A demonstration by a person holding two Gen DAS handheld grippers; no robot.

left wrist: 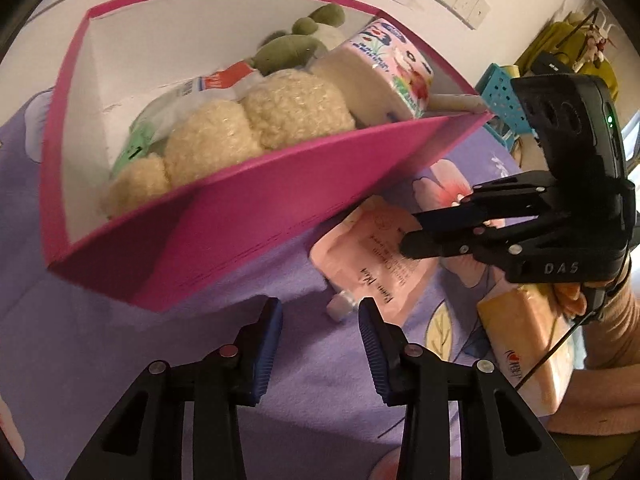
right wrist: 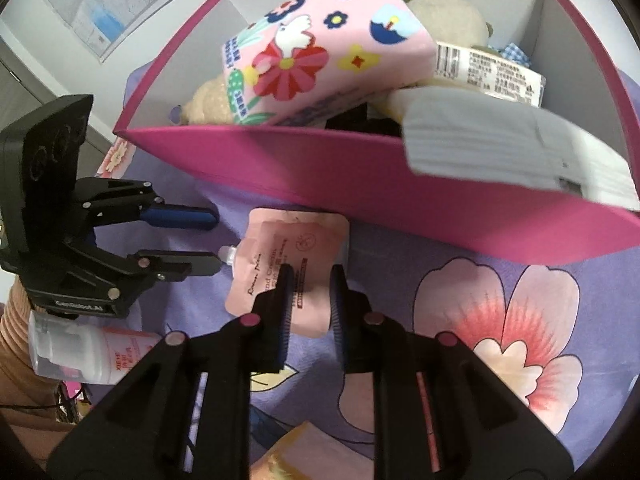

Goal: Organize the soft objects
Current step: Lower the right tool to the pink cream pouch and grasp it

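Note:
A pink spouted pouch (right wrist: 280, 264) lies flat on the purple flowered cloth (right wrist: 400, 400) in front of the magenta box (right wrist: 360, 184). My right gripper (right wrist: 311, 304) points down at it, its pads pinching the pouch's right half. In the left wrist view the right gripper (left wrist: 408, 232) sits on the pouch (left wrist: 360, 256). My left gripper (left wrist: 320, 344) stands open over bare cloth, the pouch's white cap (left wrist: 340, 306) just beyond its tips. From the right wrist view the left gripper (right wrist: 216, 242) is beside that cap (right wrist: 228, 254).
The box (left wrist: 280, 216) holds a cream plush (left wrist: 248, 132), a green plush (left wrist: 288, 52), a flowered tissue pack (right wrist: 320, 44) and a grey-white pack (right wrist: 520, 148) on its rim. An orange tissue pack (left wrist: 524, 344), a white bottle (right wrist: 80, 356) and a teal basket (left wrist: 500, 92) lie nearby.

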